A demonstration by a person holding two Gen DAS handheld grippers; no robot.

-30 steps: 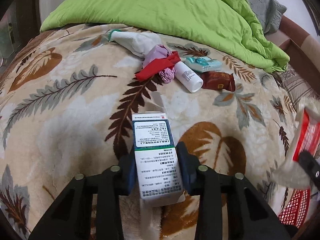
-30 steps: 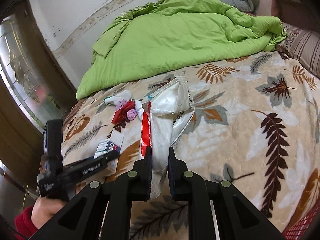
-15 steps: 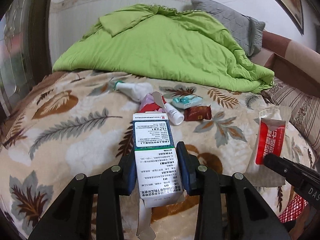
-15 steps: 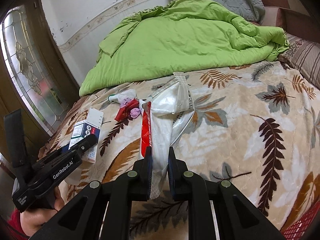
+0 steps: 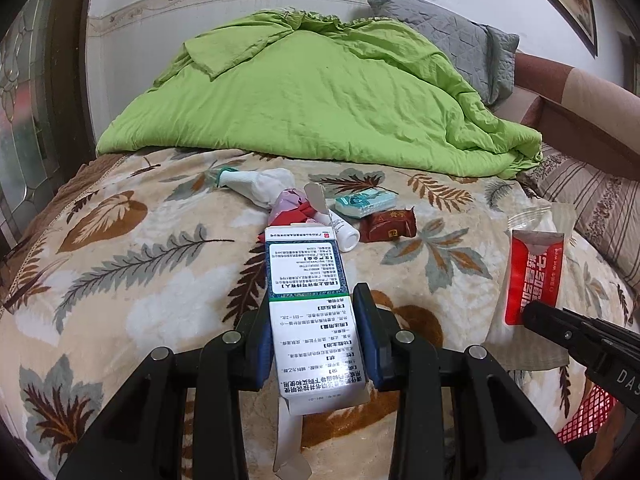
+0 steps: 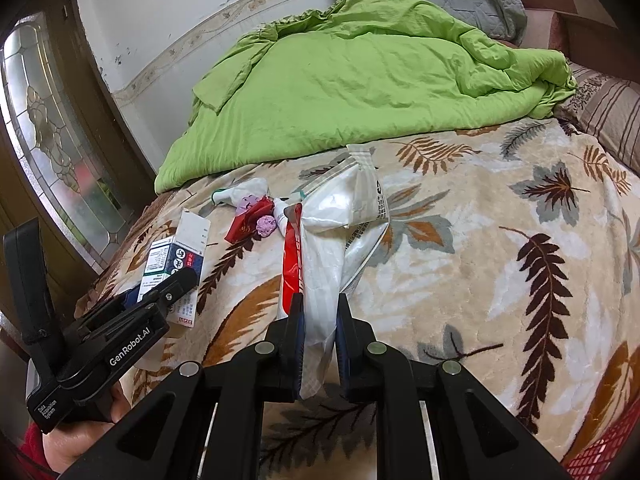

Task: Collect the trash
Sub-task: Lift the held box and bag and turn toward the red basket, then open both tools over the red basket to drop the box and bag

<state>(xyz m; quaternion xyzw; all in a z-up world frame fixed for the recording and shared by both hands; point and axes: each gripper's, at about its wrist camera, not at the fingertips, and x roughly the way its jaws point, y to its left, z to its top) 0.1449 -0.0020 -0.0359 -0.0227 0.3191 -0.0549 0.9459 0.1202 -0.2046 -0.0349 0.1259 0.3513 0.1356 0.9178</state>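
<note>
My left gripper (image 5: 311, 320) is shut on a white and green medicine box (image 5: 308, 280), held lifted above the leaf-patterned bed cover (image 5: 120, 264); the box (image 6: 176, 264) and left gripper (image 6: 160, 288) also show in the right wrist view. My right gripper (image 6: 319, 320) is shut on a red and white wet-wipe packet (image 6: 332, 248), seen at the right in the left wrist view as the packet (image 5: 534, 276). More trash lies farther back on the bed: a white sock-like wad (image 5: 256, 182), a pink and red wrapper (image 5: 292, 206), a small white bottle (image 5: 344, 232), a teal pack (image 5: 365, 202), a dark red wrapper (image 5: 390, 226).
A crumpled green quilt (image 5: 320, 96) and grey pillow (image 5: 452, 44) fill the back of the bed. A striped pillow (image 5: 600, 208) lies at the right. A red mesh basket (image 5: 588, 416) sits at the lower right edge. A glass-panelled door (image 6: 52, 144) stands on the left.
The left gripper has lifted the medicine box off the bed cover and tilted up, so more of the quilt and wall shows. The right gripper has stayed put with the packet.
</note>
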